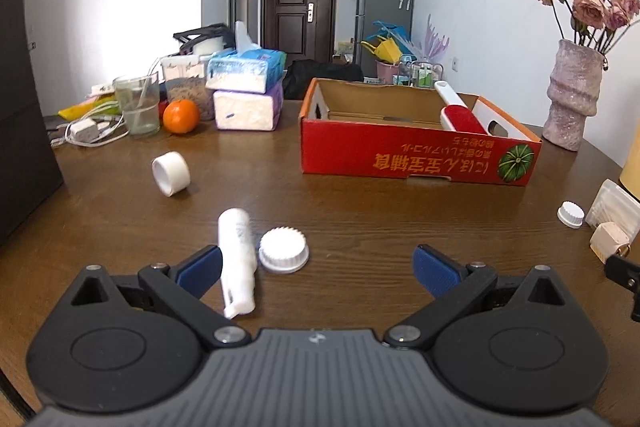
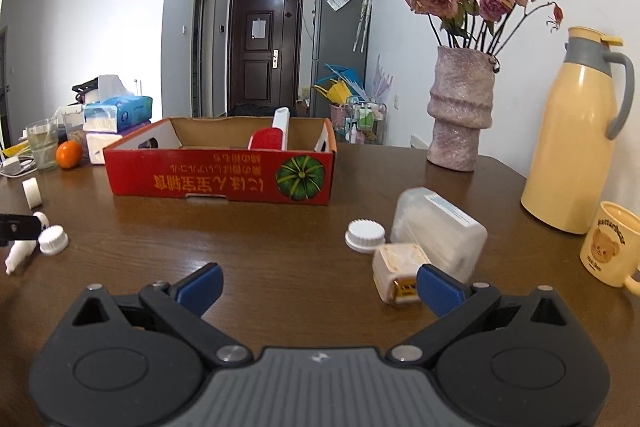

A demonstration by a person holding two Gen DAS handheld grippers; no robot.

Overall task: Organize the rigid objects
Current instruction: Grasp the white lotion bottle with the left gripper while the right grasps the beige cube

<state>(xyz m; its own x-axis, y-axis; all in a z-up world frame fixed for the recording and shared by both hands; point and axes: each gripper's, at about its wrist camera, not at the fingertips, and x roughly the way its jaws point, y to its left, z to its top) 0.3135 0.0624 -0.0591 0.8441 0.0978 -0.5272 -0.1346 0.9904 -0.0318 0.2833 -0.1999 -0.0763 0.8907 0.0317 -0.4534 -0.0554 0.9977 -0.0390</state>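
Note:
My left gripper [image 1: 318,269] is open, low over the wooden table. A white tube [image 1: 237,261] lies just inside its left finger, and a white ribbed cap [image 1: 283,250] sits beside the tube. A white tape roll [image 1: 171,173] lies further left. The red cardboard box [image 1: 416,155] holds a red lint roller [image 1: 460,115]. My right gripper [image 2: 320,285] is open. A small beige block [image 2: 400,271] touches its right finger, with a second white cap [image 2: 365,235] and a clear plastic box [image 2: 438,229] just beyond. The red box [image 2: 220,179] stands ahead.
A pink vase [image 2: 460,111] with dried roses, a cream thermos [image 2: 576,143] and a bear mug [image 2: 612,243] stand at the right. Tissue packs [image 1: 246,87], an orange [image 1: 181,116], a glass [image 1: 138,105] and a charger [image 1: 82,131] crowd the far left.

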